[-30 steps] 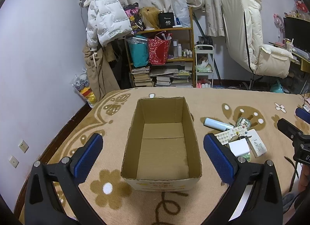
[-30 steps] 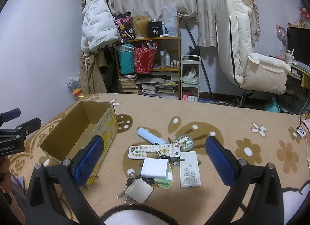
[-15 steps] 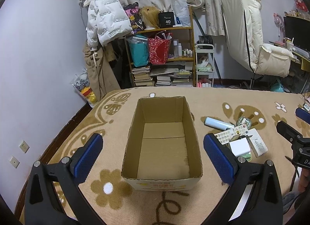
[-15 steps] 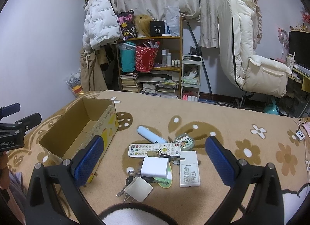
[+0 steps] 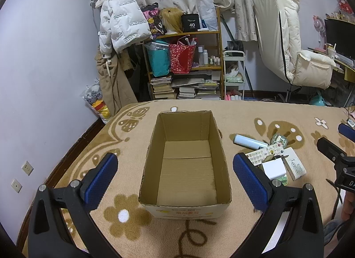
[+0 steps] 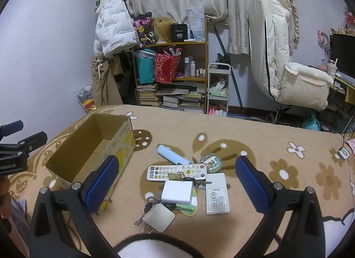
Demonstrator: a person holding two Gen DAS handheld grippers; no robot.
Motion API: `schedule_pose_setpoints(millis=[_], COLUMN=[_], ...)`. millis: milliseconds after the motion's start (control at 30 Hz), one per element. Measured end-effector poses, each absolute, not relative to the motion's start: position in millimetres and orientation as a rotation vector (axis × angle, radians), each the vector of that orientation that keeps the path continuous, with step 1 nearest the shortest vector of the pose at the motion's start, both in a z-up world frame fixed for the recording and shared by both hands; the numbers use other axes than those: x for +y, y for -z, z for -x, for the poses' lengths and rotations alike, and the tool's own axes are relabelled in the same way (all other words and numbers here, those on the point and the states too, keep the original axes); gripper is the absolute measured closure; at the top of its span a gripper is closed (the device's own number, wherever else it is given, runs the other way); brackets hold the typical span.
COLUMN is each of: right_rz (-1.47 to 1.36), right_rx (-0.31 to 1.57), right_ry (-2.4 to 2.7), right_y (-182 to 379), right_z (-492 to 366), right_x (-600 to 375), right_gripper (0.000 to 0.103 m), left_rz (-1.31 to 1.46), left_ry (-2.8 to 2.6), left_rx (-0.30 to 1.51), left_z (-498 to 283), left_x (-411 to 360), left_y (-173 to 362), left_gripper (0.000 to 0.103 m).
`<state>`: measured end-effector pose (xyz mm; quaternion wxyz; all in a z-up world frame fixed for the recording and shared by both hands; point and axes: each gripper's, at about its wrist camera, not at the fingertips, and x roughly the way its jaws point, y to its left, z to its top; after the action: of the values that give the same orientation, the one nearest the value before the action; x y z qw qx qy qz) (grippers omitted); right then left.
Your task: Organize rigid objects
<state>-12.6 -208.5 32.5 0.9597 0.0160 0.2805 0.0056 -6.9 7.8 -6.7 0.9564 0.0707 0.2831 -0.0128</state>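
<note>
Little differs from a second ago: the right wrist view has eased slightly back and up, so the clutter sits a touch lower in it, while the left wrist view is almost unchanged and nothing on the blanket has shifted.

The tan flowered blanket (image 6: 255, 138) covers the whole work surface. On it the open cardboard box (image 5: 185, 162) stands upright, and only its bare floor shows inside. The left gripper (image 5: 175, 177) hovers above the box's near end, jaws spread wide to either side of it and grasping nothing. The right gripper (image 6: 176, 179) hangs over the clutter, its blue pads likewise parted and empty.

The clutter lies just right of the box, apart from it. The long remote (image 6: 176, 172) lies crosswise, with the pale blue tube (image 6: 172, 154) slanting behind it and touching its far edge. The small white remote (image 6: 217, 193) lies to the right, beside the white block (image 6: 177, 192), which rests partly on a green card (image 6: 191, 207). A round tin (image 6: 210, 162) sits behind the long remote's right end. Nearest the camera, a white square plug (image 6: 160, 217) overlaps a bunch of keys (image 6: 153, 202). One key (image 6: 197, 182) lies between the block and the long remote.

Behind the blanket stand a packed shelf (image 6: 172, 73), a white coat (image 6: 113, 24) and a cream chair (image 6: 286, 58).
</note>
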Motion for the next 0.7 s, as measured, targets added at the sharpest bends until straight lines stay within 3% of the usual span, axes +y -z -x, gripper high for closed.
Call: schedule_pose_setpoints(millis=[700], right_rz=[-0.030], right_rx=[0.572], right_ry=[-0.006], right_y=[-34.0], right_z=[13.6], right_x=[-210.1], right_gripper=[0.000], left_rz=[-0.149], left_ry=[0.022], left_rx=[0.581], left_z=[4.3], left_x=[5.8], left_y=[6.4], left_gripper=[0.000])
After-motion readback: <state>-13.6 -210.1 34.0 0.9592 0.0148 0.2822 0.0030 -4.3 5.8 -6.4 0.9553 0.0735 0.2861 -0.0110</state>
